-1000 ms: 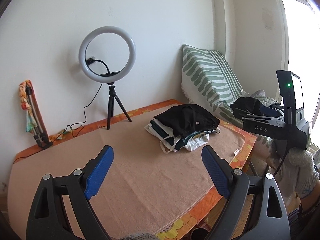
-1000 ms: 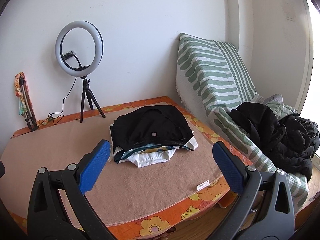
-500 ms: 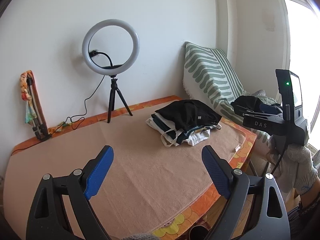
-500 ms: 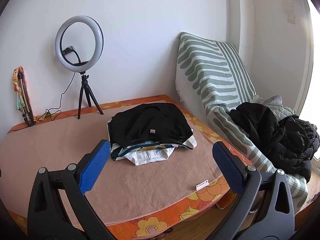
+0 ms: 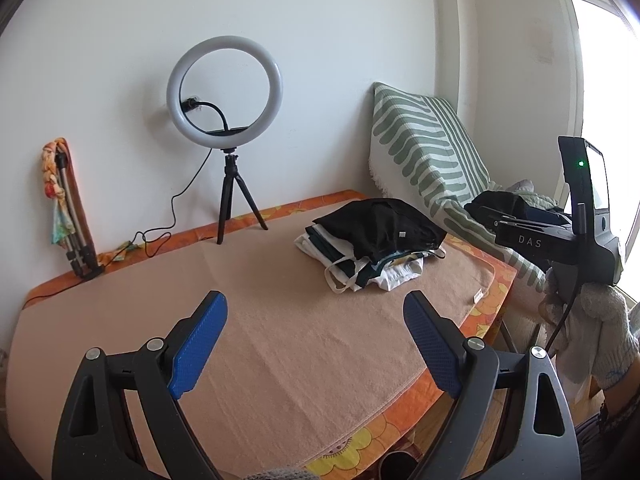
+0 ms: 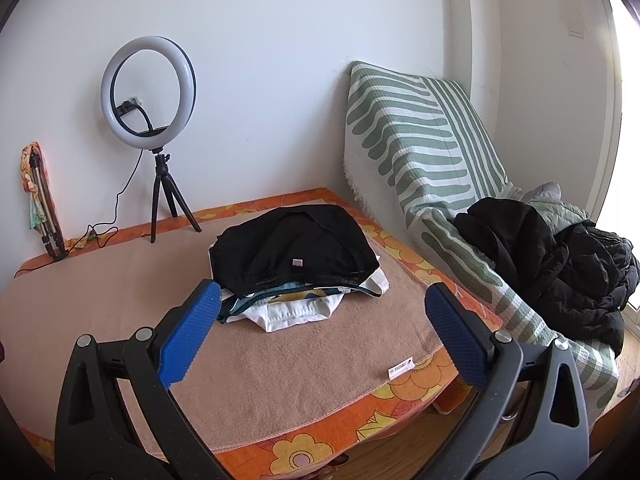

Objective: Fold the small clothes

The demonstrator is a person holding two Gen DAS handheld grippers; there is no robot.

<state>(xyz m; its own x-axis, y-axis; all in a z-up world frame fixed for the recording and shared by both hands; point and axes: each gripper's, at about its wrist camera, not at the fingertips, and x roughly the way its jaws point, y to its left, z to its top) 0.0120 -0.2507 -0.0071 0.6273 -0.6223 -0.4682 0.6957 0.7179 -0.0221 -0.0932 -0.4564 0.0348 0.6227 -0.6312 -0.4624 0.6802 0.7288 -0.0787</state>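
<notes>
A pile of clothes (image 6: 296, 264) is seen on the far right part of the worktop (image 6: 100, 312), with a black garment (image 6: 292, 248) on top and white and teal pieces (image 6: 296, 312) showing under its near edge. A small pale tag is noted on the black garment. The pile rests on a peach towel (image 5: 288, 332) spread over an orange flowered cloth (image 6: 304, 448).

The right claw (image 6: 320, 320) is held wide open above the near edge of the worktop, nothing between its blue pads (image 6: 188, 340); the pile appears just beyond its left pad. The left claw (image 5: 316, 340) is likewise wide open and empty, over bare towel, well apart from the pile, which lies to its far right.

A ring light (image 5: 225, 92) on a black tripod stands at the far edge against the white wall, its cable trailing left. A folded tripod (image 5: 74, 216) wrapped with a coloured cloth leans on the wall at far left. To the right of the worktop, a green-striped cover (image 6: 416, 144) is draped over a seat, with a black jacket (image 6: 560, 264) heaped on it.
</notes>
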